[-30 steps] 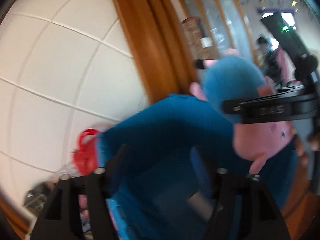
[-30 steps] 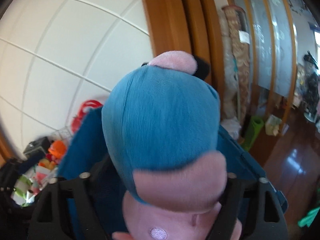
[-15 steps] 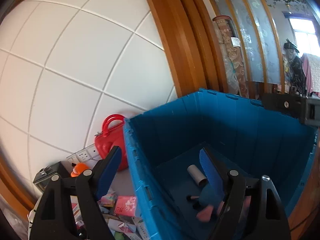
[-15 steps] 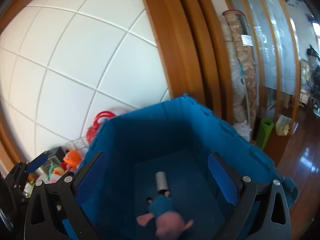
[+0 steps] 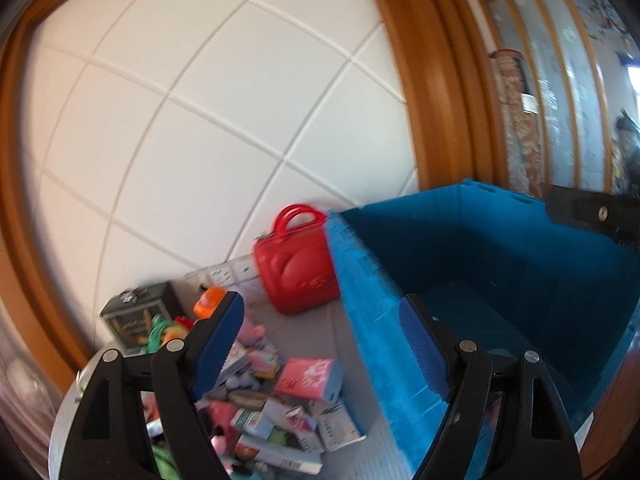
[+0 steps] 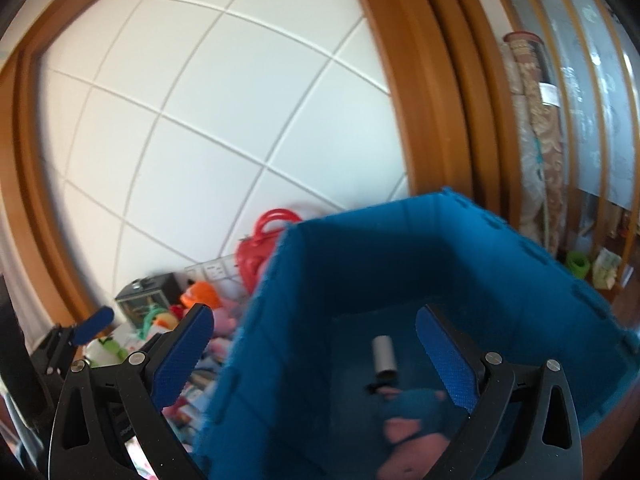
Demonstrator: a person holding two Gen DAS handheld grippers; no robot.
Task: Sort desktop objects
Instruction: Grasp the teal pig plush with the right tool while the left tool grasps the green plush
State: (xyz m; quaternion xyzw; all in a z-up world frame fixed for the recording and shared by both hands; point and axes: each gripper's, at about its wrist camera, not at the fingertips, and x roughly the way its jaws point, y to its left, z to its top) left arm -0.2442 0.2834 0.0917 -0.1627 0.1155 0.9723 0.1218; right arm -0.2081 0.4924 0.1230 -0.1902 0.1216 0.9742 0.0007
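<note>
In the blue crate (image 6: 440, 264): plush toy (image 6: 416, 416) below right claw (image 6: 316, 356) | both claws spread, empty

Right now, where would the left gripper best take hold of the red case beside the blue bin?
Probably by the arched handle on top of the red case, coming down from above. The case stands upright against the wall, close against the blue bin, so its sides look crowded; the handle loops stand clear. The left gripper is open.
</note>
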